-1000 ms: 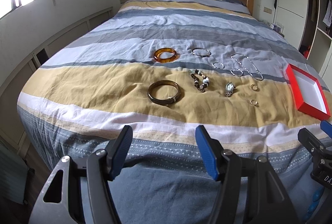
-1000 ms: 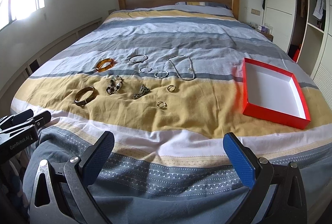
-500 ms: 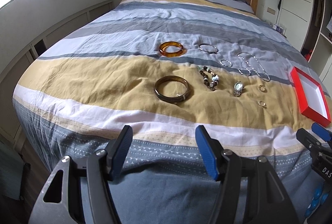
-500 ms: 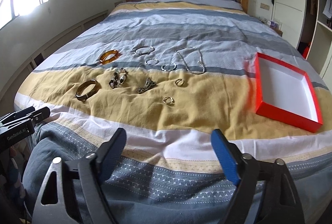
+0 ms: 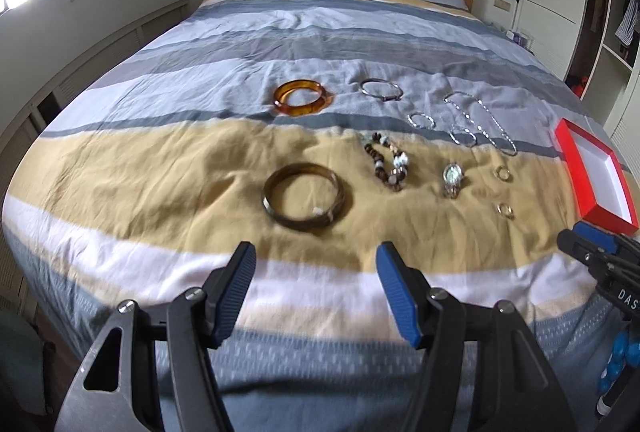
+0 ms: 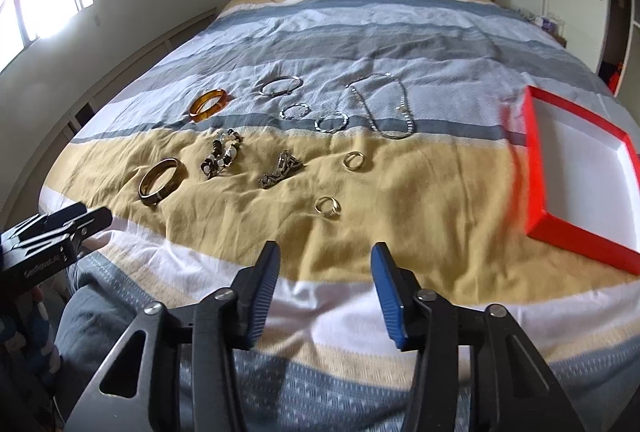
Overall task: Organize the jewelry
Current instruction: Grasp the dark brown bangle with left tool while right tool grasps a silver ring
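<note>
While both claws gape empty, right claw (image 6: 325, 264) just narrowing, left claw (image 5: 316, 266) body reads "GenRobot.AI".

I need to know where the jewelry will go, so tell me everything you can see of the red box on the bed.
The shallow red square box looks like cardboard, with low red walls and a plain white inside. It is open, with no lid in view, and nothing lies in it. It rests flat on the striped bedcover, to the right of the jewelry, partly on the yellow band and partly on the grey and white ones. Only the bedcover touches it; no jewelry piece and neither gripper reaches it. Its left edge looks blurred in the right wrist view.
</note>
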